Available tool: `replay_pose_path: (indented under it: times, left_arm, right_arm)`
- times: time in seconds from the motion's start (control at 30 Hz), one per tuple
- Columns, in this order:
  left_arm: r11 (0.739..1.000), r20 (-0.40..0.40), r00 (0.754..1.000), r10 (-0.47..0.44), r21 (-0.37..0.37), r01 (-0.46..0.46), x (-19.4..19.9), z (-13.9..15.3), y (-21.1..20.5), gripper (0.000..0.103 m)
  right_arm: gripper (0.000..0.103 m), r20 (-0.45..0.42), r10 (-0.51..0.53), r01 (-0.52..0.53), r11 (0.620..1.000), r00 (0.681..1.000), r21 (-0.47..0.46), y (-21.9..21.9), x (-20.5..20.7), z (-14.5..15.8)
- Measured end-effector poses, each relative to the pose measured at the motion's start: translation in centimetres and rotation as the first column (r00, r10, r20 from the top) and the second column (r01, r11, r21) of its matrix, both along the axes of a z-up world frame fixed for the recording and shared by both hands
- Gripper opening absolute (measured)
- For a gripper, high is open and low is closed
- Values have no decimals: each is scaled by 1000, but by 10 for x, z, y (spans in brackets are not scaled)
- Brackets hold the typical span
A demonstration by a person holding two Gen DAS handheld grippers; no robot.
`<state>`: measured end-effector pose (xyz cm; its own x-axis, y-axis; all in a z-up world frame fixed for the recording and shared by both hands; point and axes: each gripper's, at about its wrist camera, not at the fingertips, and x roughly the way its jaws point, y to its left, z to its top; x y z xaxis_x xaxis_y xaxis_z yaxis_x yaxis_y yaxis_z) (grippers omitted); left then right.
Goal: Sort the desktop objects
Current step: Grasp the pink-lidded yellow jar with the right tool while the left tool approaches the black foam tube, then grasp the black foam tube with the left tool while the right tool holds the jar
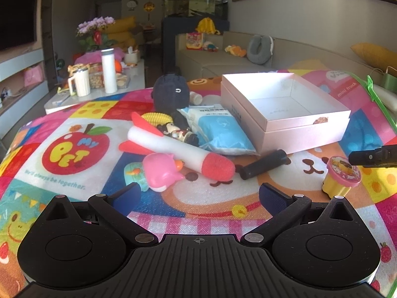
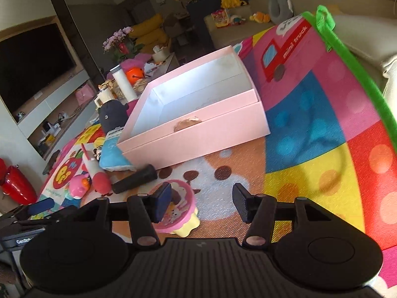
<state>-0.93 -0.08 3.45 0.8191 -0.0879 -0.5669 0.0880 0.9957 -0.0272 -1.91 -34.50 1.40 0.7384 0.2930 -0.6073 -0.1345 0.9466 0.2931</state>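
An open pink box stands on the colourful play mat; it is empty inside in the right wrist view. Left of it lies a pile: a foam rocket, a pink toy, a blue packet, a black cylinder, a figurine and a dark plush. A yellow cup with a pink lid stands right of the cylinder. My left gripper is open and empty before the pile. My right gripper is open just above the cup, whose lid lies by its left finger.
The mat's green edge runs along the right. A sofa with cushions is behind. A low white table with a white bottle and a mug stands at the back left. A red bin is at the far left.
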Motion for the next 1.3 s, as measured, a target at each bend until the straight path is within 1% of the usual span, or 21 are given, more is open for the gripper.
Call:
replay_pose_path:
  times: [0.03,0.1,0.2,0.27,0.3,0.33,0.37,0.4,0.53,0.63,0.7,0.77,0.87,0.93,1.0,1.07,1.1,1.17,1.2,1.27,1.3]
  left_arm:
    - [1000,10,1000,-18,8,18,-1,0,-3,103]
    - [997,30,998,-63,37,62,-2,0,-13,103]
    - [987,53,990,-134,96,128,3,-2,-34,103]
    - [975,51,981,-187,127,180,13,-5,-51,102]
    - [970,48,977,-207,139,198,18,-7,-58,97]
    - [964,42,973,-225,155,216,24,-10,-66,88]
    - [957,27,970,-240,172,232,31,-13,-73,68]
    - [952,12,967,-253,181,247,37,-16,-78,64]
    - [937,-12,960,-278,215,274,58,-26,-89,65]
    - [931,-35,954,-299,207,299,68,-29,-91,59]
    - [933,-35,955,-294,205,295,70,-29,-91,47]
    - [934,-32,956,-291,206,291,68,-28,-89,42]
    - [943,-14,961,-276,191,273,54,-23,-81,28]
    - [953,-26,964,-263,148,264,42,-18,-73,27]
    - [953,-37,961,-275,120,277,27,-16,-66,27]
    - [949,-58,956,-289,113,294,12,-17,-60,28]
    - [949,-63,956,-286,116,292,6,-18,-57,31]
    - [954,-71,963,-261,135,269,-3,-22,-50,32]
    - [958,-74,968,-239,143,247,-5,-24,-46,37]
    - [972,-76,979,-190,129,198,-5,-23,-35,46]
    - [975,-79,982,-174,124,183,-4,-22,-33,47]
  right_arm:
    - [56,25,-13,14,999,1000,-32,-2,-4,1]
    - [65,70,-29,34,997,997,-65,-6,-13,2]
    - [75,127,-43,54,994,991,-90,-10,-25,5]
    - [77,147,-54,71,991,988,-110,-12,-30,5]
    - [78,153,-56,75,990,987,-117,-12,-31,5]
    - [78,159,-56,77,989,986,-127,-12,-34,4]
    - [78,163,-56,79,988,985,-135,-12,-35,3]
    - [78,167,-54,78,986,984,-145,-12,-38,2]
    - [78,190,-36,72,980,981,-188,-10,-46,-2]
    - [81,196,-25,65,977,980,-202,-9,-48,-3]
    - [83,196,-20,60,978,980,-201,-7,-46,-4]
    - [83,191,-20,58,979,981,-196,-5,-44,-5]
    - [85,181,-19,54,980,983,-191,0,-40,-7]
    - [86,178,-17,51,980,984,-191,5,-40,-8]
    - [87,178,-10,45,981,984,-191,8,-41,-8]
    - [89,182,-6,42,980,983,-193,11,-42,-8]
    - [91,185,-4,41,980,983,-196,13,-43,-7]
    - [95,192,-2,41,978,981,-202,16,-44,-7]
    - [97,195,-3,44,978,981,-205,18,-45,-7]
    - [98,198,-1,43,977,980,-209,20,-47,-7]
    - [99,200,3,40,977,980,-211,21,-48,-6]
